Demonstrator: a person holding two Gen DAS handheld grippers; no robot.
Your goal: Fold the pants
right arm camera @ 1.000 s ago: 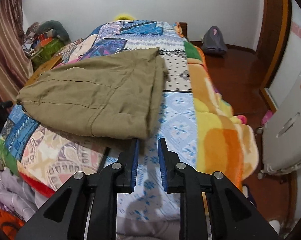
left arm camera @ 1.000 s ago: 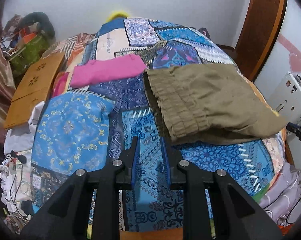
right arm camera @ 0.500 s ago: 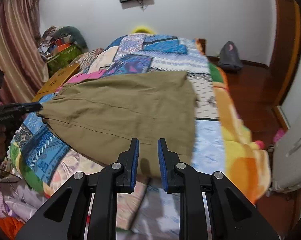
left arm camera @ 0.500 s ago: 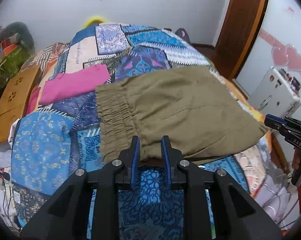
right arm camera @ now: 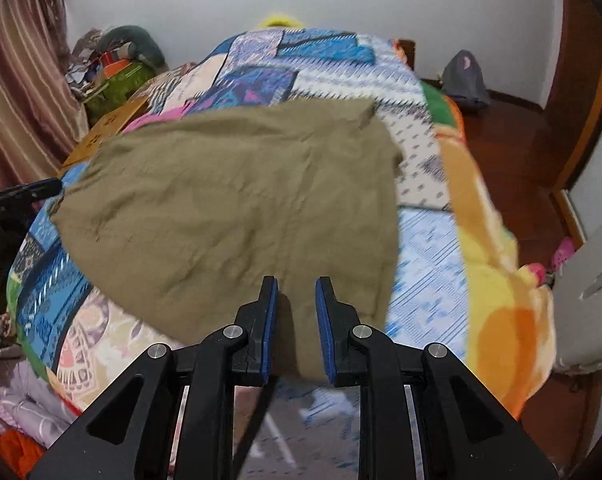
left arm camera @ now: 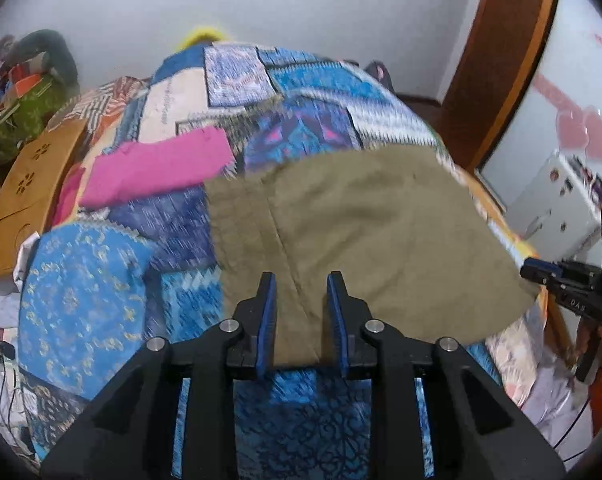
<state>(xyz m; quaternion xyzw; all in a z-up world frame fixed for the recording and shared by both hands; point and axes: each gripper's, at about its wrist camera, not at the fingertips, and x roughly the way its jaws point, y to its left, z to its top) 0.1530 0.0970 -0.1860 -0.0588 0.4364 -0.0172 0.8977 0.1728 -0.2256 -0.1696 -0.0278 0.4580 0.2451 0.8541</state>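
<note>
Olive pants (left arm camera: pixel 365 240): now drawn nearer over the patchwork bed (left arm camera: pixel 85 304), elastic waistband no longer showing; near hem between left claw (left arm camera: pixel 302 316), opening, and right claw (right arm camera: pixel 297 320), narrow, grip uncertain; fold apparently landing.

The pants (left arm camera: pixel 365 236), just ahead of the left gripper (left arm camera: pixel 301 284), were matt olive woven cloth, faintly creased, with a stitched seam. Under them the quilt (left arm camera: pixel 85 300) was printed patchwork cloth. The gripper looked like matt black plastic with bright metal pins and ribbed blue pads (left arm camera: pixel 268 320). Far to its left lay a smooth wooden board (left arm camera: pixel 25 188). Beyond the right gripper (right arm camera: pixel 296 284), the floor (right arm camera: pixel 513 128) was glossy dark wood.
</note>
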